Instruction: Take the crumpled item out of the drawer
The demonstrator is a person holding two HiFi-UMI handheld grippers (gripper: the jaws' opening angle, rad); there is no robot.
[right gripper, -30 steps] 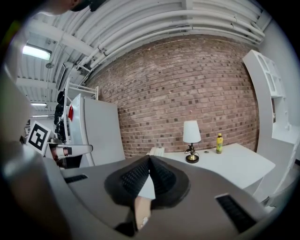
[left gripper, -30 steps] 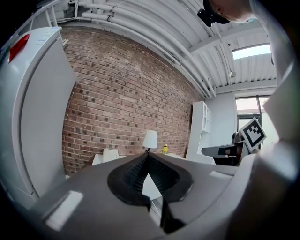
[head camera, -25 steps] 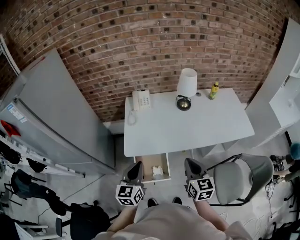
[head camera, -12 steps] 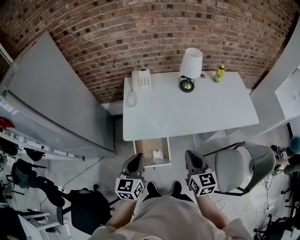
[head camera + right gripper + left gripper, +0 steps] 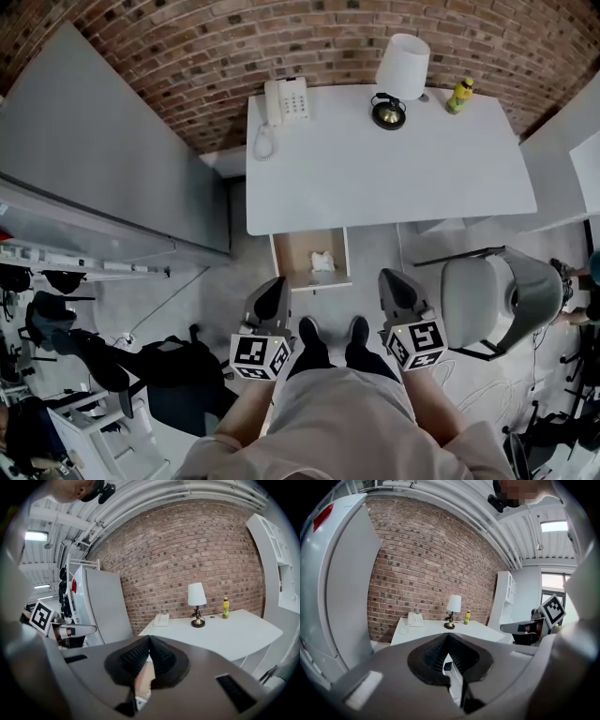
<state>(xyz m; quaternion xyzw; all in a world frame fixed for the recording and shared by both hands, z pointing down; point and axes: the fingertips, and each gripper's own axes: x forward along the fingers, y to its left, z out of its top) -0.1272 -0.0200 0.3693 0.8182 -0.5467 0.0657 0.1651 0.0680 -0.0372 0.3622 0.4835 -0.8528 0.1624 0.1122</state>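
The desk drawer [image 5: 308, 278] stands pulled out below the white desk's front edge. A small crumpled white item [image 5: 322, 262] lies in its wooden bottom, towards the right. My left gripper [image 5: 274, 287] hovers just in front of the drawer's left corner, shut and empty. At the same height my right gripper [image 5: 390, 279] is held to the right of the drawer, also shut and empty. Each gripper view shows ribbed pads meeting at the tip, on the left gripper [image 5: 447, 635] and on the right gripper [image 5: 150, 637], both facing the desk.
On the white desk [image 5: 375, 178] stand a phone [image 5: 287, 99], a lamp [image 5: 401, 70] and a yellow bottle [image 5: 458, 94]. A grey chair [image 5: 492, 300] is at the right, a tall grey cabinet [image 5: 84, 169] at the left, and dark bags [image 5: 141, 366] at lower left. The person's shoes [image 5: 333, 337] are behind the drawer.
The desk and drawer have slid up in the head view, and the drawer now shows from straight above. Both grippers stay shut, side by side in front of the drawer.
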